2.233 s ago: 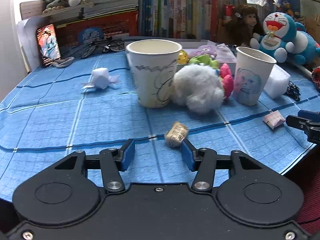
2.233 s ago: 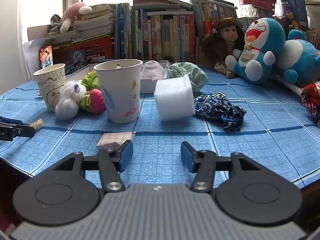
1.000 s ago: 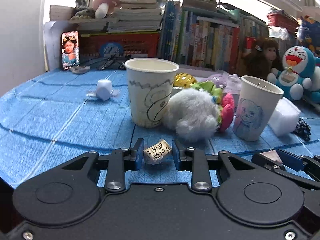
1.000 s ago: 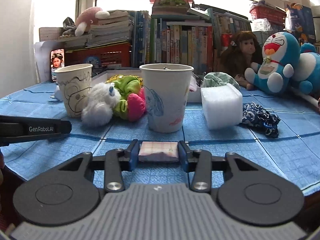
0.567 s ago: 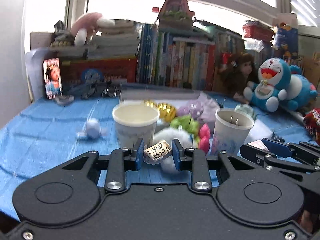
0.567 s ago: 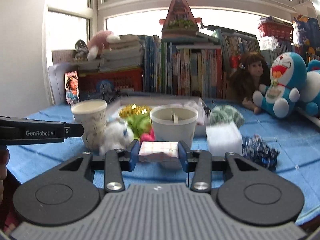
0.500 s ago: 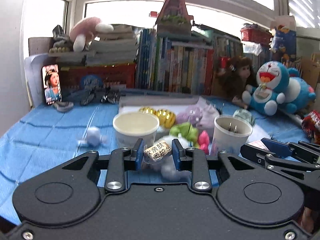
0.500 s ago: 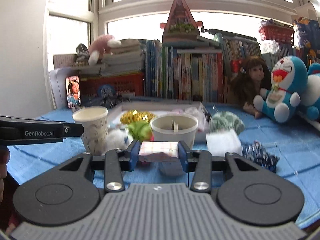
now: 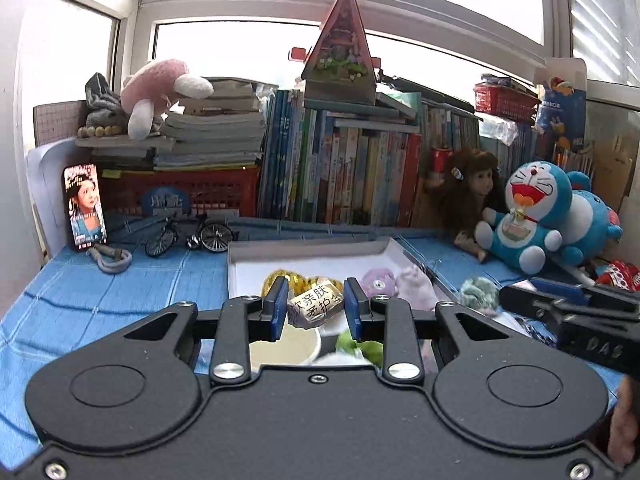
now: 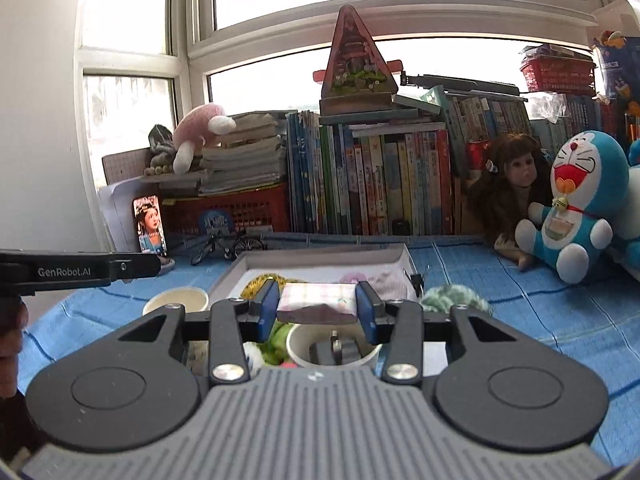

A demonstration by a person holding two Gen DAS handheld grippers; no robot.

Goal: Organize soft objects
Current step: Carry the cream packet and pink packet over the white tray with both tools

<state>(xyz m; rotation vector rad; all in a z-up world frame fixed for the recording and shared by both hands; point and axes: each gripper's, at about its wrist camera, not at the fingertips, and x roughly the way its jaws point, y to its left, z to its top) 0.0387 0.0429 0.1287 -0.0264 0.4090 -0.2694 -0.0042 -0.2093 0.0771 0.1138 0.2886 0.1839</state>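
Note:
My left gripper (image 9: 316,309) is shut on a small crumpled tissue pack (image 9: 316,306) with printed characters, held high above a white paper cup (image 9: 285,349). My right gripper (image 10: 317,311) is shut on a flat pink checked tissue pack (image 10: 317,302), held above a second paper cup (image 10: 332,349) with small dark items inside. A white tray (image 9: 308,258) behind the cups holds a gold ball, a purple plush and pale cloth; it also shows in the right wrist view (image 10: 320,261). Green and white plush toys (image 10: 269,343) lie between the cups, mostly hidden by the grippers.
A blue cloth (image 9: 116,292) covers the table. Books, a red crate, a phone (image 9: 85,211), toy bicycles (image 9: 188,234), a doll (image 10: 514,188) and Doraemon plushes (image 9: 532,216) line the back. A green knitted ball (image 10: 456,296) lies right of the tray.
Both grippers closed on their tissue packs on the table, then lifted them up and forward. They now hang above the two cups, which sit low in view.

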